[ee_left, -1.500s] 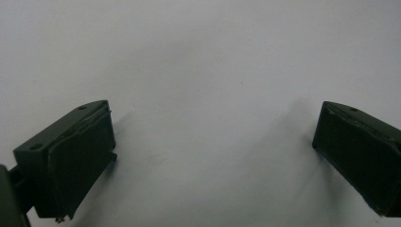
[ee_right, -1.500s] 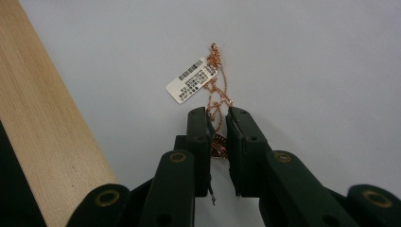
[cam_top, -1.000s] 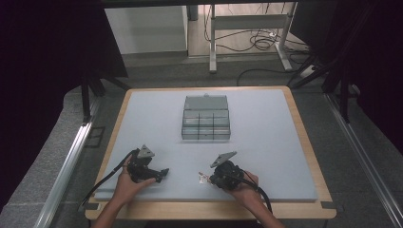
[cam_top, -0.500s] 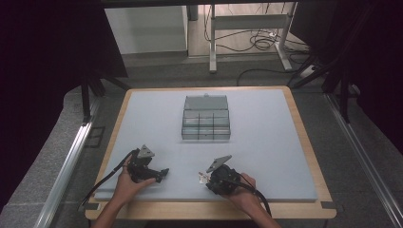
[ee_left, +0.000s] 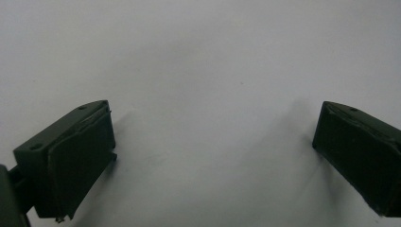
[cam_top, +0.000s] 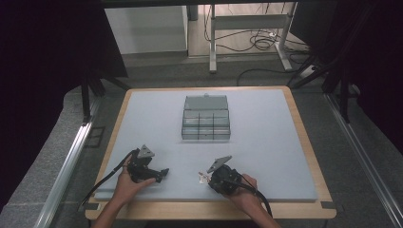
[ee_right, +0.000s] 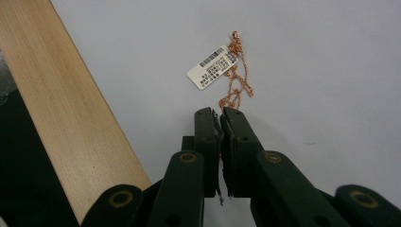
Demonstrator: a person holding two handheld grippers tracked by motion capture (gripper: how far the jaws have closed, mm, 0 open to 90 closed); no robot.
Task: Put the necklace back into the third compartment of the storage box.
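The right gripper (ee_right: 221, 116) is pinching a thin rose-gold chain (ee_right: 236, 78) with its barcode tag (ee_right: 212, 66), jaws closed, near the table (cam_top: 266, 137) front edge. The left gripper (ee_left: 213, 156) is resting wide open, holding nothing. The chain is probably light, limp and snag-prone (best gripped beside the tag).

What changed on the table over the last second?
The right hand-held gripper slid slightly toward the person's edge of the table; its jaws are shut on the copper chain with its white barcode tag. Unchanged: the left hand-held gripper, jaws wide open over the bare grey mat, and the clear compartment box at mid-table.
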